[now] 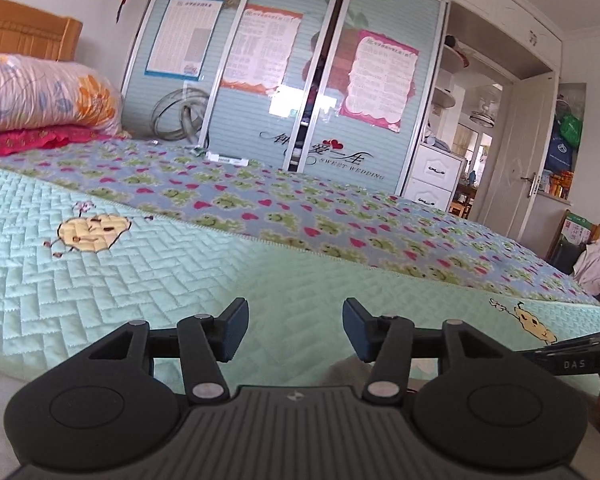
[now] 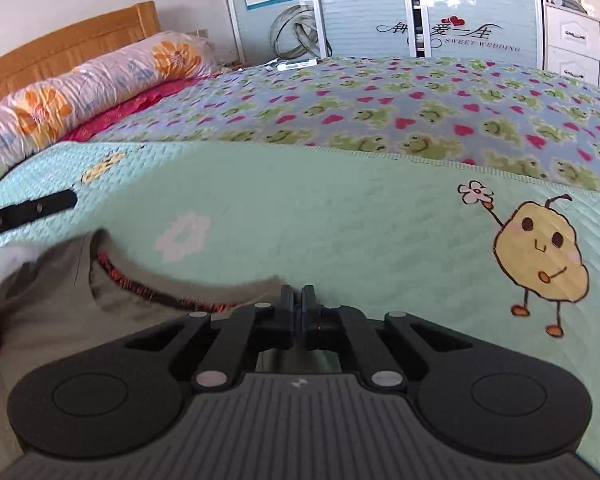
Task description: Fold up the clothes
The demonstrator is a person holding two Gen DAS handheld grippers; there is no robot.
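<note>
A grey shirt (image 2: 52, 304) lies on the near left part of the mint green quilt (image 2: 340, 224) that covers the bed. Its neck opening, with a red and black trim (image 2: 140, 288), faces the far side.

The right gripper (image 2: 298, 300) is at the near edge of the quilt, just past the shirt's collar. Its jaws are pressed tight together. The pictures do not show for sure if a bit of shirt is caught between them.

The left gripper (image 1: 296, 330) hangs low over the quilt with its jaws apart and nothing between them. Only a small grey bit of shirt (image 1: 340, 372) peeks out under it.

The folding looks like it is only starting, because the shirt is still spread out. Next, each gripper likely needs to pinch an edge of the shirt. Then they can lift it and lay one part over the other.
</note>
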